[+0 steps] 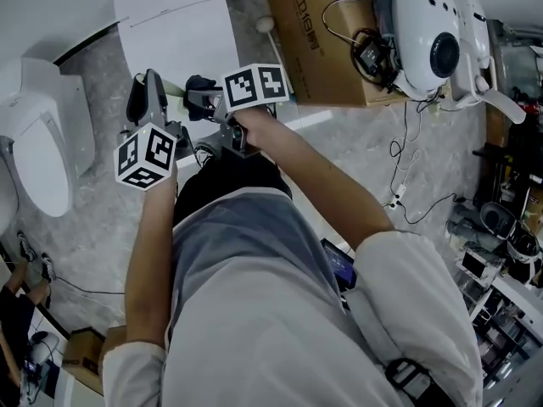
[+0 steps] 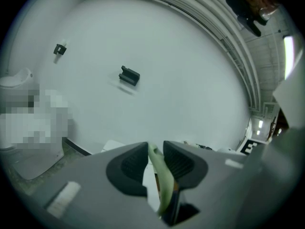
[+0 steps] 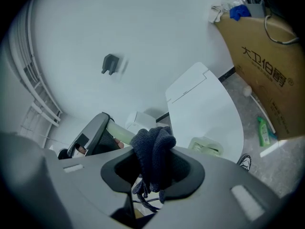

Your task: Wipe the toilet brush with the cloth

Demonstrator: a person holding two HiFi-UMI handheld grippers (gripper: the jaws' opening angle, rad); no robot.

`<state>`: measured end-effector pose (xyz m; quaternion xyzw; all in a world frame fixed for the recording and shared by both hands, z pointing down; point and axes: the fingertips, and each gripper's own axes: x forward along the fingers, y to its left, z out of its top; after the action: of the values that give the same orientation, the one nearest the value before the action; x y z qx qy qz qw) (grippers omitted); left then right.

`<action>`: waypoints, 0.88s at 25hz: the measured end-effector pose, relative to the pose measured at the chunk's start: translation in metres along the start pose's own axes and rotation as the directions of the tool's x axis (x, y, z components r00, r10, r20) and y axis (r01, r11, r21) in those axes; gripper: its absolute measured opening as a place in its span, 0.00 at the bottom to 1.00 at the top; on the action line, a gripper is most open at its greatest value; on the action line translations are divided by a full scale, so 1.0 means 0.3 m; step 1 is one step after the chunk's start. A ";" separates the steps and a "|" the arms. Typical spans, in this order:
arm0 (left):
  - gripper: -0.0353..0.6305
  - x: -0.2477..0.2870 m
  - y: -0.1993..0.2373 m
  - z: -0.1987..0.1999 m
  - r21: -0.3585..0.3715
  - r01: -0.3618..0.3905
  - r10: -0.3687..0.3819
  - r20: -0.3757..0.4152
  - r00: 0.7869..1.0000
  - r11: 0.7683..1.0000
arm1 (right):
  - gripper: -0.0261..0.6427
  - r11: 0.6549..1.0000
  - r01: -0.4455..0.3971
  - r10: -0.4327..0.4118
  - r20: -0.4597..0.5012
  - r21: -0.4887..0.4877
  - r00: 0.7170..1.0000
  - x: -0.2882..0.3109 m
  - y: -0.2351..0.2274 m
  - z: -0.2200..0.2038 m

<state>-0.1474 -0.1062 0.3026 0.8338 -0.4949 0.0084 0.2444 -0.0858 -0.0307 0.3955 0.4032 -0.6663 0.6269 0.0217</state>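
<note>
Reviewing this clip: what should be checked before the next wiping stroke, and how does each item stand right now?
1. Left gripper shut on the pale green brush handle: ok.
2. Right gripper shut on the dark cloth: ok.
3. Cloth stands proud of the jaws for wiping: ok, a bunched fold shows.
4. Cloth brought up to the handle: ok, close beside it in the right gripper view.
5. Cloth touching the handle: cannot tell.
6. Brush head condition: cannot tell, no view shows it.
</note>
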 end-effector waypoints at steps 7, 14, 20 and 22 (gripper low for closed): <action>0.05 -0.007 0.003 0.002 -0.015 0.013 -0.014 -0.026 1.000 1.000 | 0.20 0.991 0.029 -0.034 -0.028 -0.134 0.999 -0.001 0.021 0.004; 0.05 -0.022 0.014 0.005 -0.020 0.015 -0.016 -0.035 0.999 1.000 | 0.20 0.994 0.000 0.000 -0.004 -0.105 1.000 -0.008 0.066 0.016; 0.05 -0.031 0.007 -0.001 -0.009 0.017 -0.017 -0.039 0.999 1.000 | 0.20 0.998 -0.037 0.039 0.038 -0.059 0.999 -0.031 0.102 0.018; 0.05 -0.036 0.007 -0.001 -0.006 0.017 -0.017 -0.039 0.999 1.000 | 0.20 0.997 -0.050 0.053 0.052 -0.053 0.997 -0.038 0.120 0.017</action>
<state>-0.1548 -0.0980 0.3008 0.8371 -0.4828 0.0214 0.2565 -0.0962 -0.0332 0.3590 0.4020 -0.6926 0.5989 -0.0019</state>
